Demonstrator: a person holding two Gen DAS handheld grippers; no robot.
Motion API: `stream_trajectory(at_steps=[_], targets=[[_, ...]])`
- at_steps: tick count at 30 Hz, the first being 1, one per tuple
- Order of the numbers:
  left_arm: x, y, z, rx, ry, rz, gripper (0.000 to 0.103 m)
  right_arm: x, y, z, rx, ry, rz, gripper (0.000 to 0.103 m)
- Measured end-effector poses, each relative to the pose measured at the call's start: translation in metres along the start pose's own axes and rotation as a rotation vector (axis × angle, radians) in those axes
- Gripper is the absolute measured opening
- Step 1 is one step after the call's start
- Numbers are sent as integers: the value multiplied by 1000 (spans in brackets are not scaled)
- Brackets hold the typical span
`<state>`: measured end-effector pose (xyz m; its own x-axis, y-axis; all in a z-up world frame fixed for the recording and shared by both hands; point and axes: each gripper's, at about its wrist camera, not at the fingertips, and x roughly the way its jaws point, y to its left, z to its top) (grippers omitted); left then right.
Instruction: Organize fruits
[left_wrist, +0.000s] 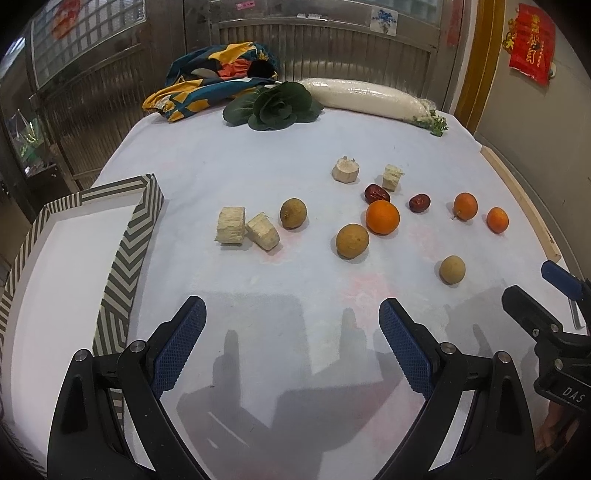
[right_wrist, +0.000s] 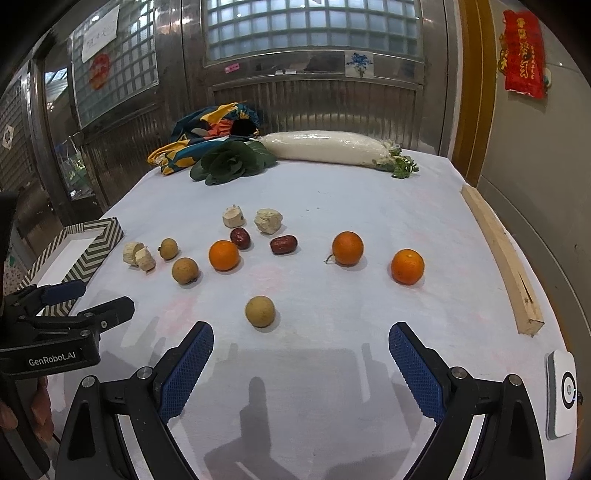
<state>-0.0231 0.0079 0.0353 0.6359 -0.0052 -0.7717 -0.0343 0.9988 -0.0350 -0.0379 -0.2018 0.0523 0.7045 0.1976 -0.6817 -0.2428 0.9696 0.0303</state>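
Note:
Loose fruit lies on a white tablecloth: three oranges (right_wrist: 224, 255) (right_wrist: 347, 248) (right_wrist: 407, 266), three brown longans (right_wrist: 260, 311) (right_wrist: 185, 270) (right_wrist: 168, 248), two red dates (right_wrist: 283, 244) (right_wrist: 240, 237) and several pale sugarcane chunks (right_wrist: 140, 255). The same fruit shows in the left wrist view, with an orange (left_wrist: 382, 217) and a longan (left_wrist: 352, 241) mid-table. A striped empty tray (left_wrist: 122, 258) stands at the left. My left gripper (left_wrist: 291, 325) is open and empty above the near cloth. My right gripper (right_wrist: 301, 347) is open and empty, just short of the nearest longan.
A daikon radish (right_wrist: 325, 147), a leafy green (right_wrist: 231, 160) and a patterned cloth (right_wrist: 207, 136) lie at the table's far edge. A wooden bar (right_wrist: 502, 254) runs along the right edge. A white device (right_wrist: 561, 393) sits near the right corner.

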Motion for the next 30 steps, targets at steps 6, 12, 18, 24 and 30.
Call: stream_trajectory(at_steps=[6,12,18,24,30], targets=[[14,-4,9,-16,45,-28,95,-3,-15,-3,1,3,2,95],[29,-13,20,-12,59,-22,95,5,-21,-4,-7,32,87,86],[42,-22,31,3,56,-12,93,21,-6,-1,-78,61,126,82],[61,-29,40,33,75,-38,73,27,-4,2,-92,62,150,77],[68,-23,44,20,76,-53,33,42,2,10,-117,83,160,75]])
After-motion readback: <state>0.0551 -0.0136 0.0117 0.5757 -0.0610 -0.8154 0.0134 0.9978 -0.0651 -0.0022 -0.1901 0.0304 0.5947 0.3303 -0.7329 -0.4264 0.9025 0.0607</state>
